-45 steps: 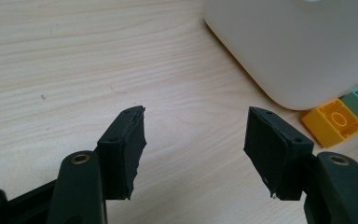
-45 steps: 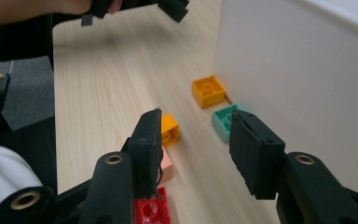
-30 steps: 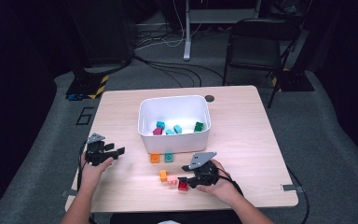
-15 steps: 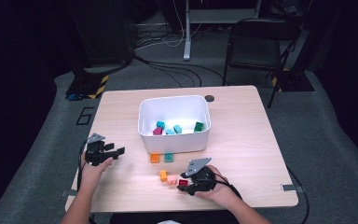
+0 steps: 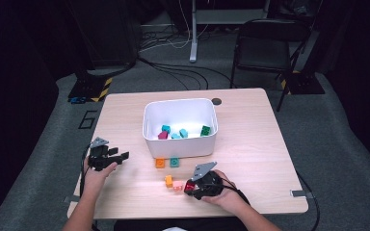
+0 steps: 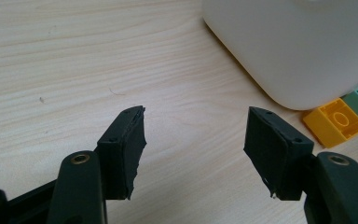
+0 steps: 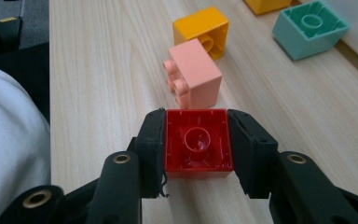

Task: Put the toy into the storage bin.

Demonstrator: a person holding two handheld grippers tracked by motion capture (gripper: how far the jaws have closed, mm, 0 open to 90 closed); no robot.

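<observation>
Red brick [image 7: 197,143] now sitting hollow side up between the pads of the right hand-held gripper [image 7: 196,140], jaws just closing onto its two flat sides, low on the table [image 5: 250,144] beside the pink brick [image 7: 193,72]. Keeping the squeeze square and lifting straight, clearing the pink and orange brick [image 7: 203,29], then carrying toward the white bin [image 5: 180,126]. Left hand-held gripper [image 6: 193,140] resting wide apart, holding nothing.
</observation>
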